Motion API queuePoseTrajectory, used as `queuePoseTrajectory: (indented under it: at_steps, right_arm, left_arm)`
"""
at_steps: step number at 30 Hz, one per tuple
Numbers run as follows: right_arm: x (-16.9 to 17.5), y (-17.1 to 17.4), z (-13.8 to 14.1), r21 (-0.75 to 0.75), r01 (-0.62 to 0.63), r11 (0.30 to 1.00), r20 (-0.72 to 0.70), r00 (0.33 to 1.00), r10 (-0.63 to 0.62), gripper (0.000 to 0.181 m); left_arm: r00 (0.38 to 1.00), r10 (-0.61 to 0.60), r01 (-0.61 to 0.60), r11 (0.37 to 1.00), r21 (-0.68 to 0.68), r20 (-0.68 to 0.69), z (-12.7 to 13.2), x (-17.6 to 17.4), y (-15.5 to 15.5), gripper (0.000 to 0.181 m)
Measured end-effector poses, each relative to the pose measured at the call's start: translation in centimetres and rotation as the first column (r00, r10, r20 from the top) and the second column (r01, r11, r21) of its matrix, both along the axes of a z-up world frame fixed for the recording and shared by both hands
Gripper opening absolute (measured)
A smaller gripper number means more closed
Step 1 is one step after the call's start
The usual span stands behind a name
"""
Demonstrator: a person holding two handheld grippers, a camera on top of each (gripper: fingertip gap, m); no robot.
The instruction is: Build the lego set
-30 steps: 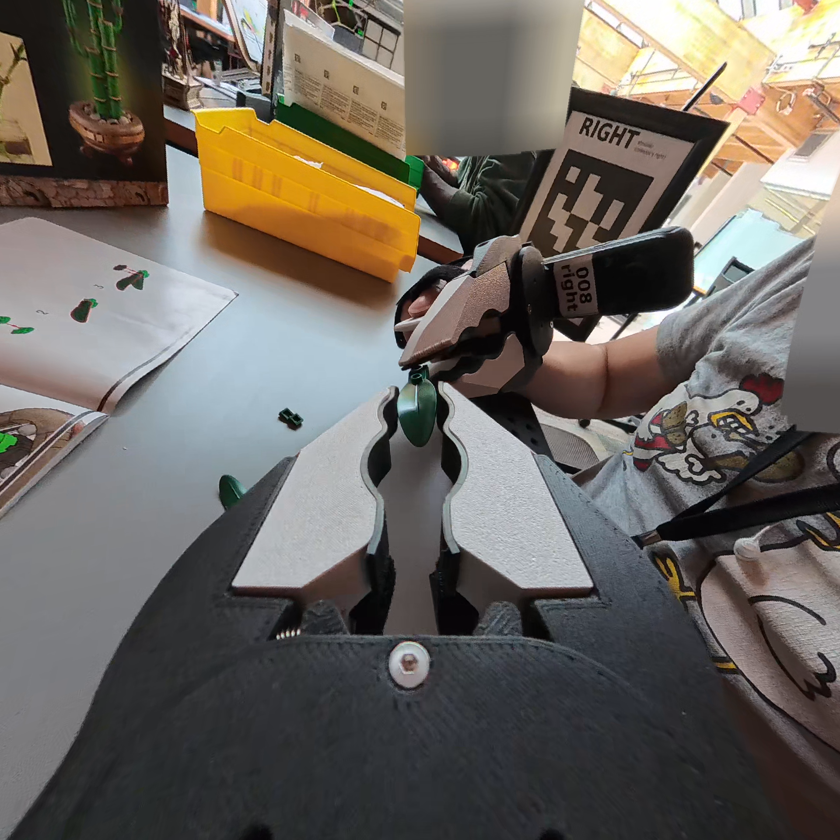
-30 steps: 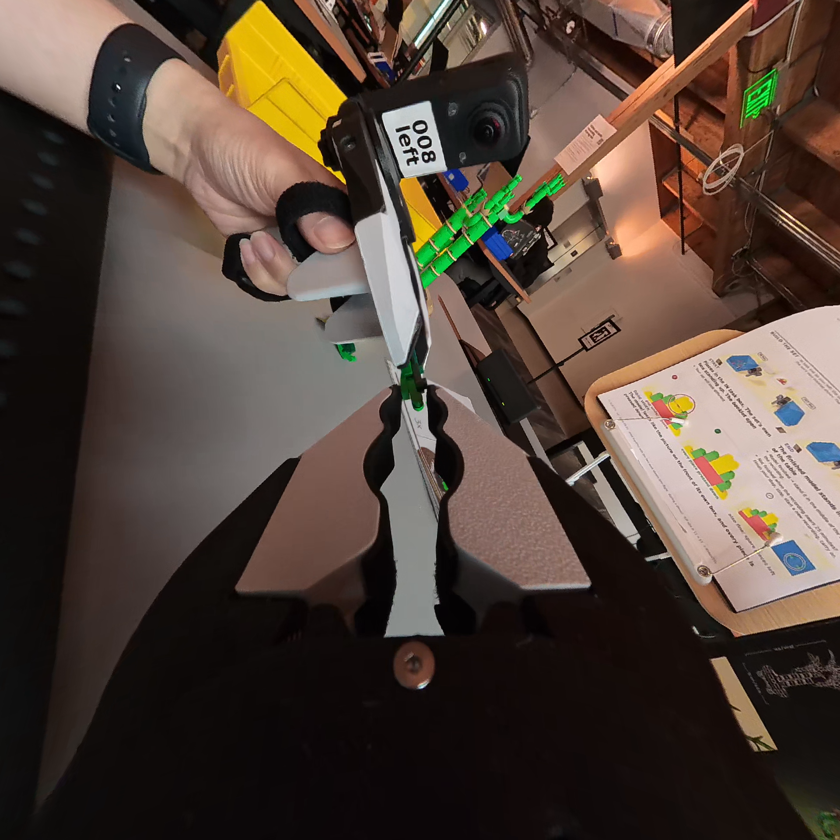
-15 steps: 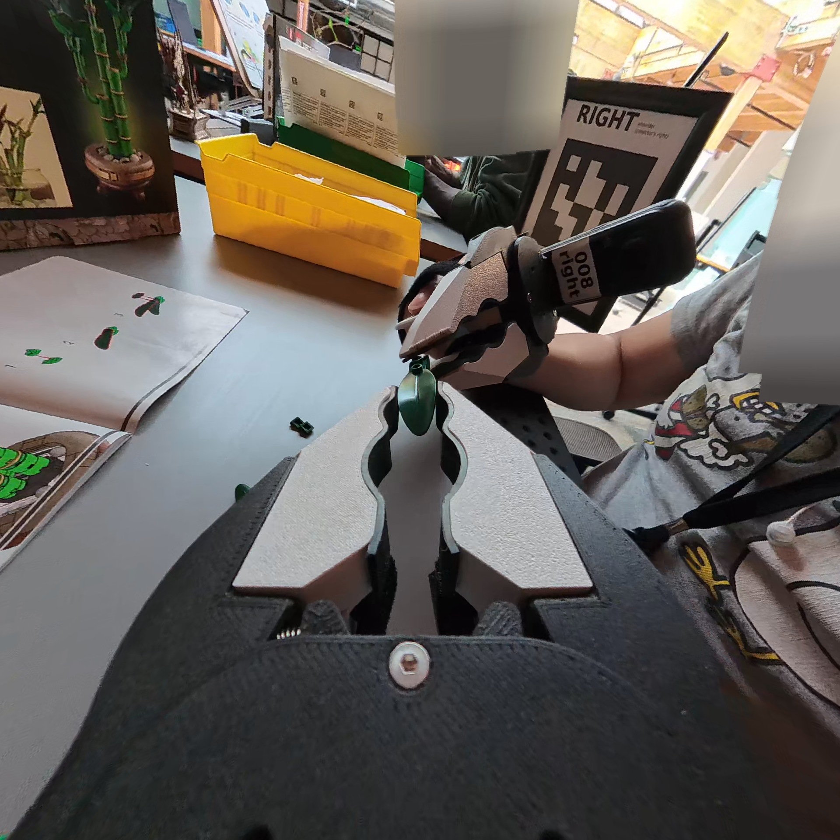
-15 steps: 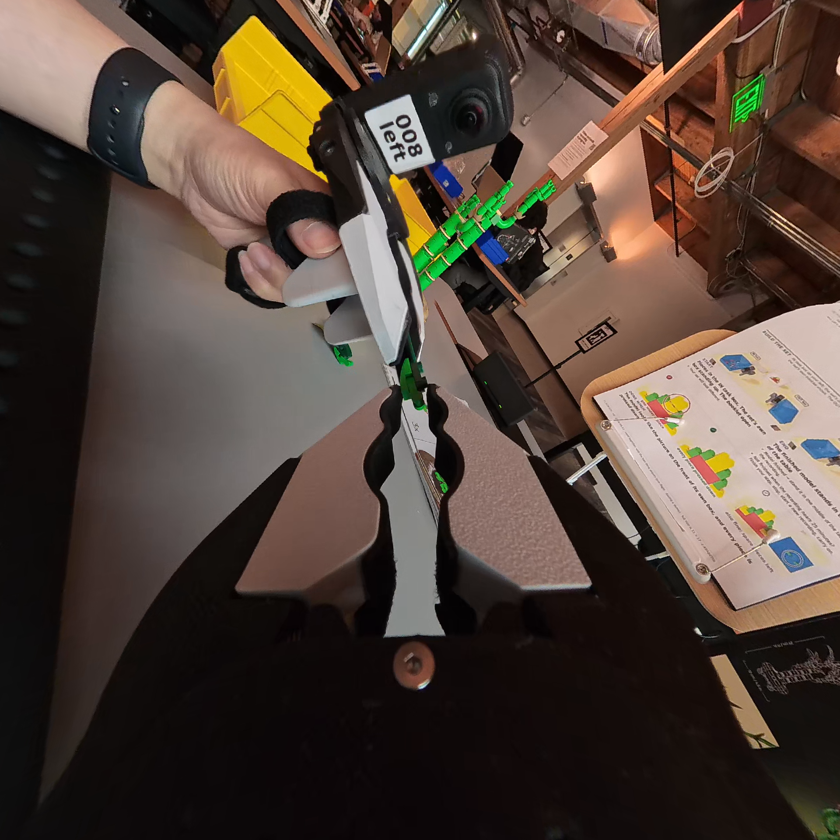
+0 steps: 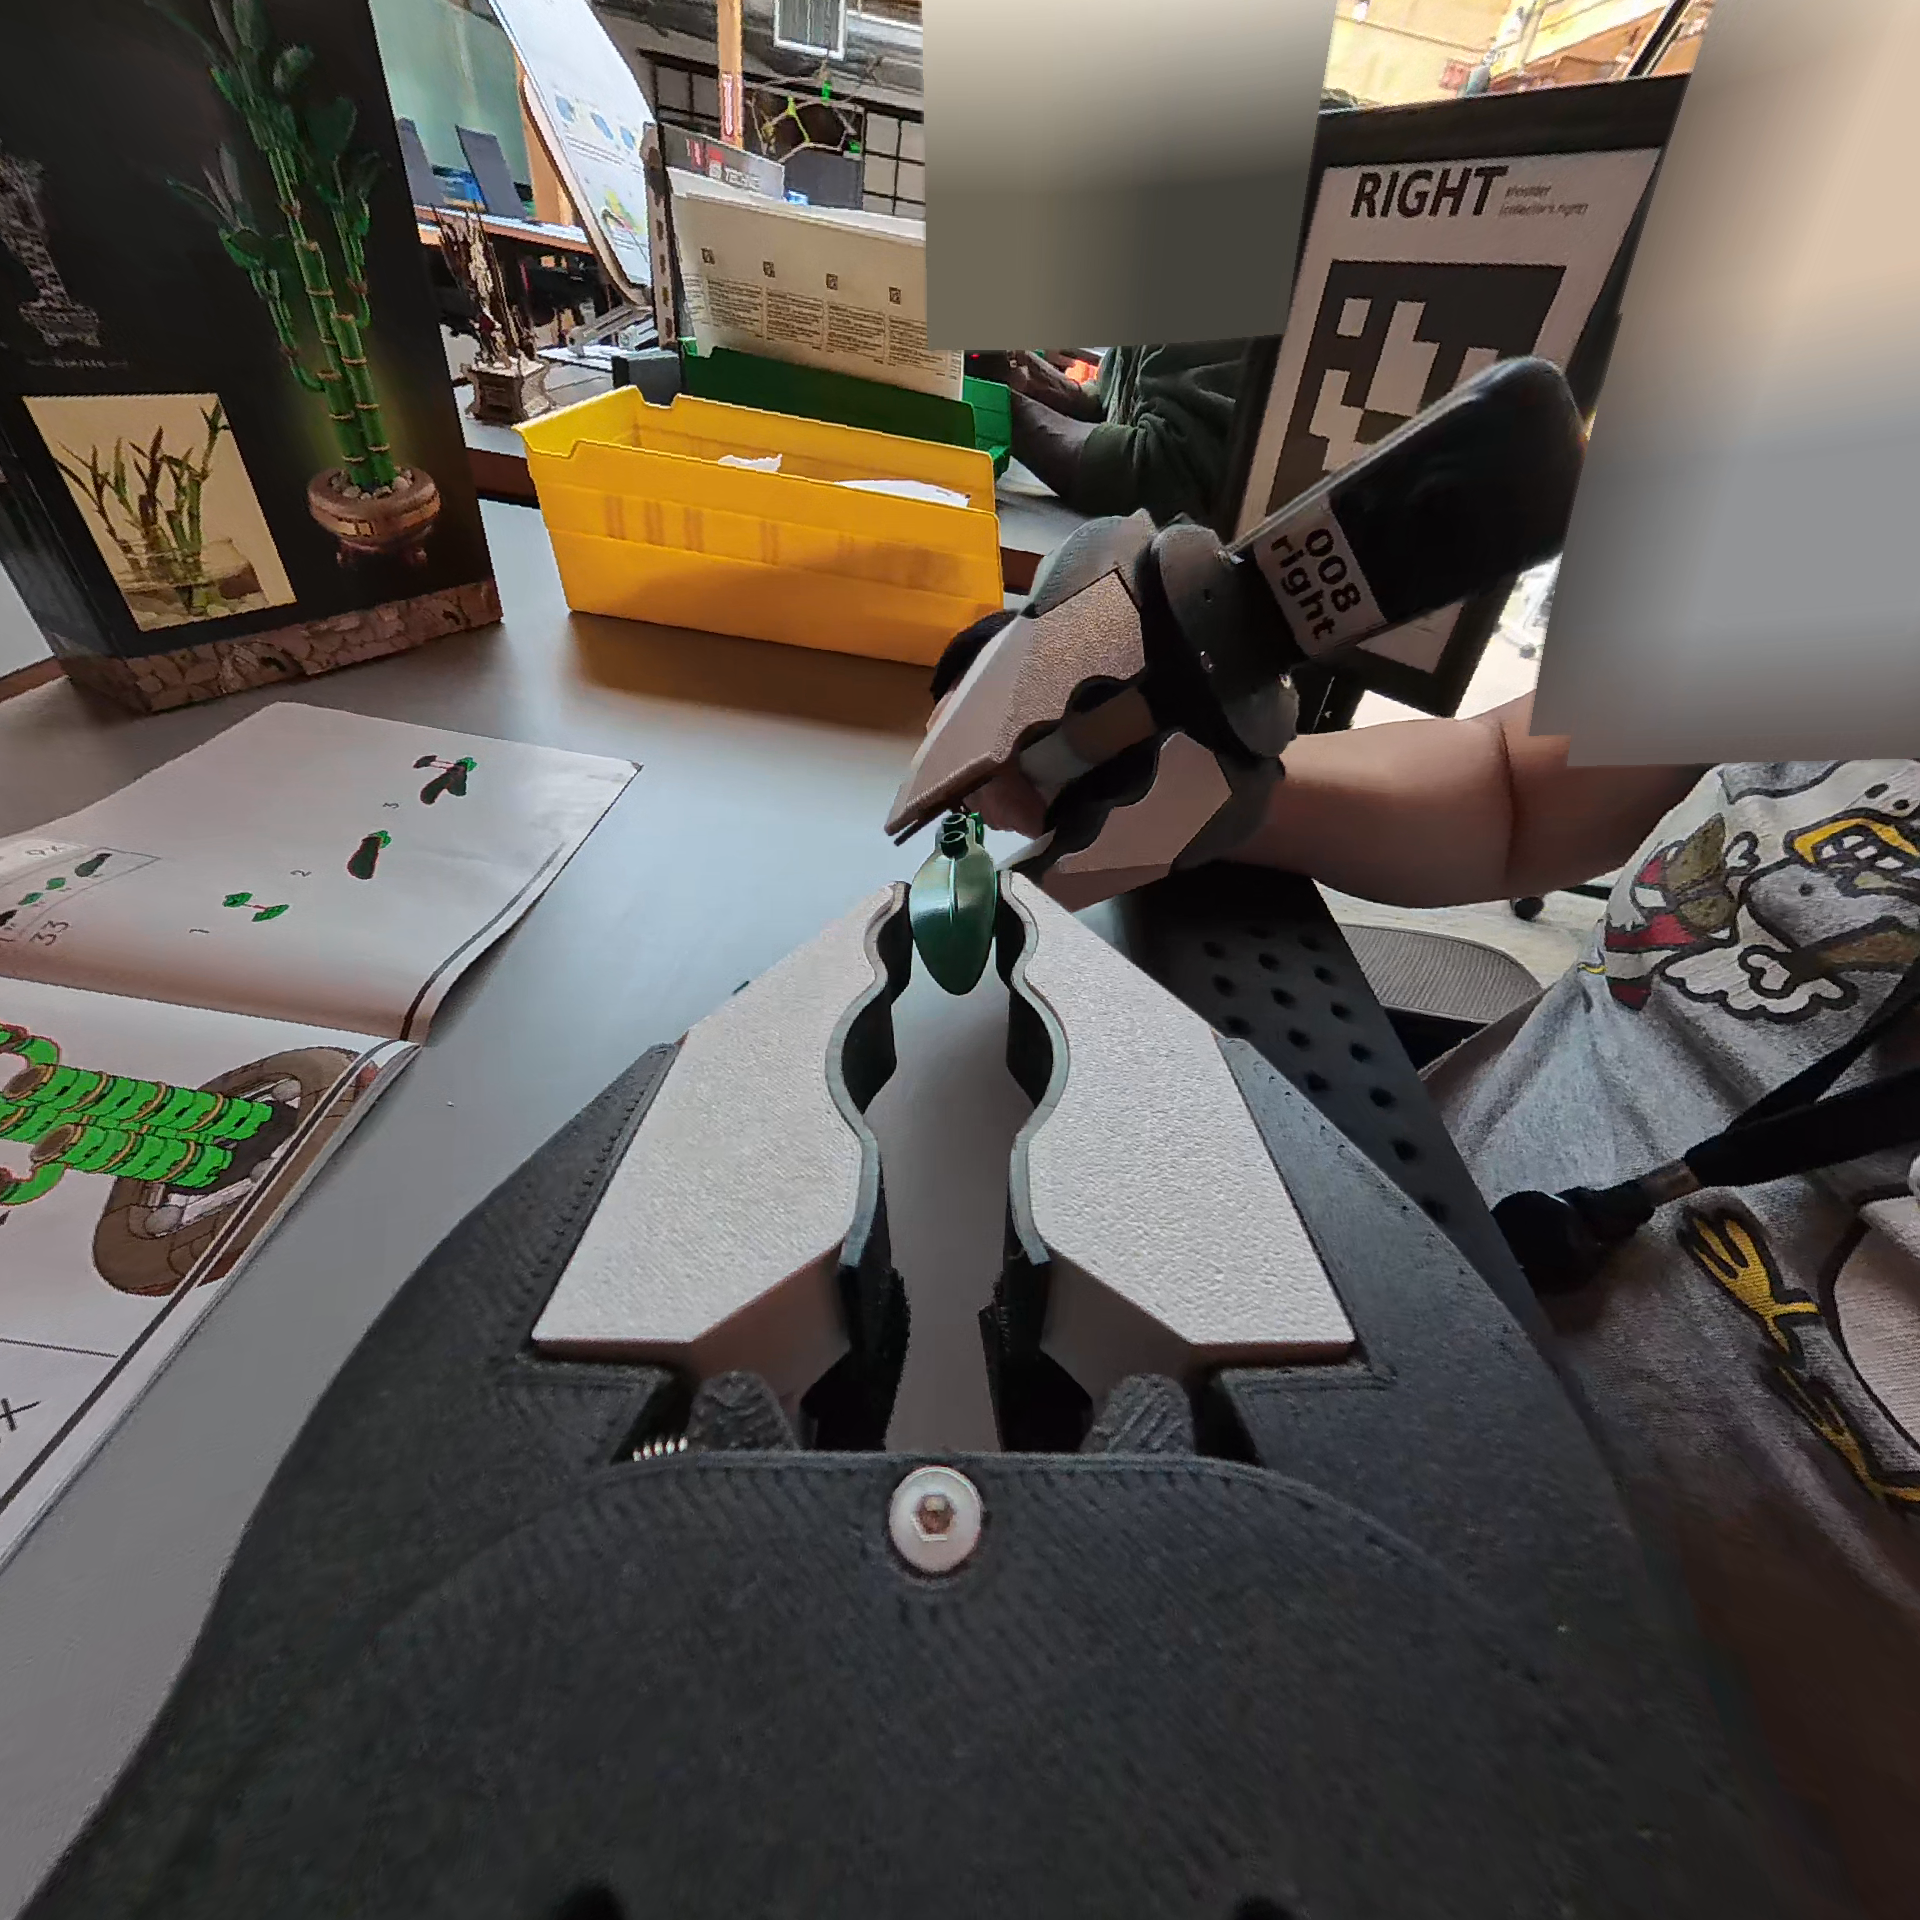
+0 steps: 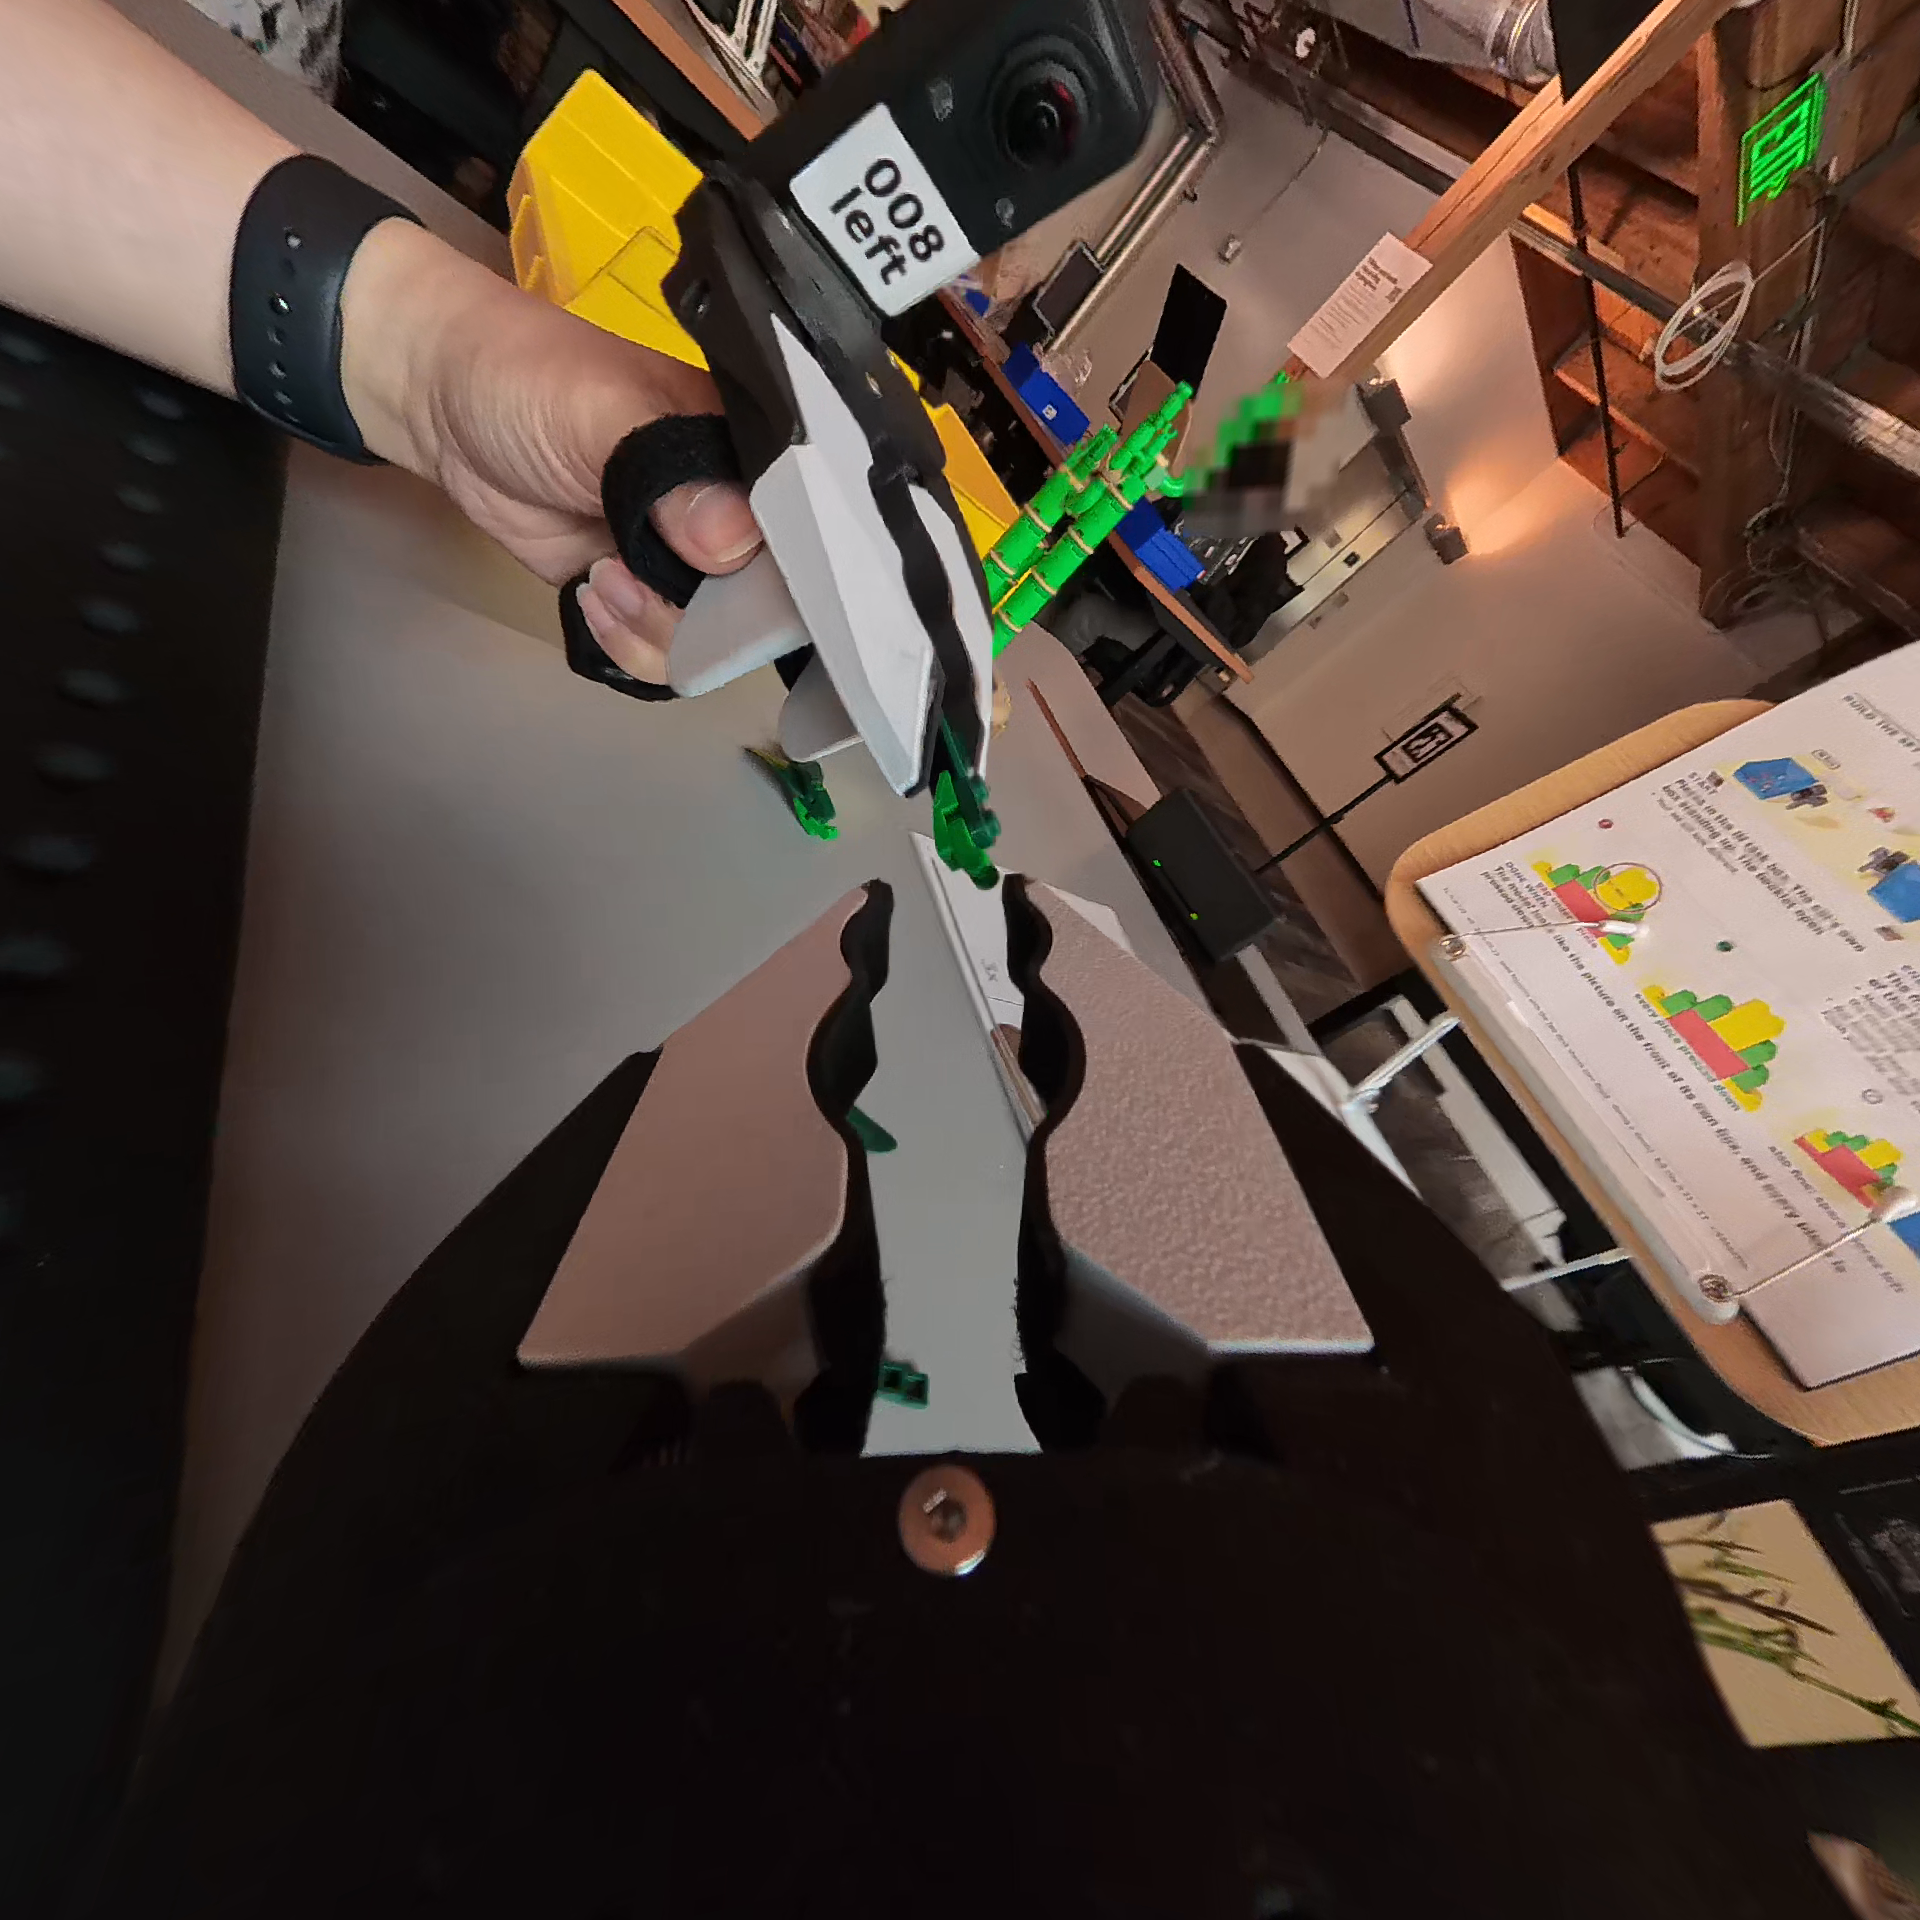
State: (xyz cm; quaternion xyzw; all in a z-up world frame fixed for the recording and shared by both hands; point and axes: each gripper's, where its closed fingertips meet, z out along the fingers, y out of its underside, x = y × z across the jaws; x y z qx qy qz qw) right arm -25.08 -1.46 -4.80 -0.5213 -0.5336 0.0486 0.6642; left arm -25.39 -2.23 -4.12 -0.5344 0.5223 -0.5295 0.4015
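My left gripper (image 5: 951, 902) is shut on a dark green leaf piece (image 5: 953, 930), held above the grey table (image 5: 727, 831). A small bright green piece (image 5: 961, 828) sits on the leaf's top end. My right gripper (image 5: 961, 844) faces it, jaws slightly apart, with its tips just beside that small piece. In the right wrist view my right gripper (image 6: 945, 891) is open and empty. The bright green piece (image 6: 961, 831) hangs from the left gripper (image 6: 940, 774) just beyond my right fingertips.
An open instruction booklet (image 5: 312, 862), the set's box (image 5: 229, 343) and a yellow bin (image 5: 769, 551) stand on the table. Loose green pieces (image 6: 805, 802) lie on it. Built green bamboo stalks (image 6: 1081, 499) stand behind. A picture board (image 6: 1714, 987) is at the right. The tips of both grippers are at nearly the same place.
My right gripper has opened and let go of the small green piece, which stays on the leaf in my left gripper. Both grippers have shifted slightly.
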Motion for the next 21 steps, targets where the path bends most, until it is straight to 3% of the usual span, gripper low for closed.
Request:
queuePoseTrajectory:
  at_steps: [4,7,10,14,16,21]
  right_arm:
    - [0.0,-0.5,-0.6,-0.292,-0.146,0.945,-0.158,0.982,0.103,0.031]
    - [0.2,-0.8,-0.3,-0.499,-0.287,0.818,-0.338,0.933,0.121,0.039]
    - [0.0,-1.2,0.0,-0.63,-0.428,0.648,-0.484,0.869,0.104,0.03]
    - [-0.4,-1.7,0.6,-0.661,-0.579,0.477,-0.623,0.778,0.082,0.018]
    - [-0.3,-1.5,1.2,-0.638,-0.609,0.472,-0.661,0.747,0.071,0.012]
    - [0.0,-1.3,1.3,-0.633,-0.597,0.493,-0.658,0.751,0.065,0.008]
  left_arm:
    - [1.0,0.018,-0.019,0.995,0.101,0.003,0.1,-0.4,0.2,0.013]
    - [1.0,0.007,-0.01,0.989,0.147,0.018,0.2,-0.5,-0.1,0.013]
    - [1.0,-0.01,0.006,0.988,0.153,0.026,0.2,-0.4,-0.4,0.013]
    - [1.0,-0.021,0.017,0.986,0.164,0.022,0.1,-0.2,-0.7,0.013]
    - [0.999,-0.027,0.023,0.986,0.167,0.019,0.0,-0.2,-0.8,0.014]
    - [0.999,-0.019,0.014,0.985,0.172,0.027,0.1,-0.1,-0.7,0.013]
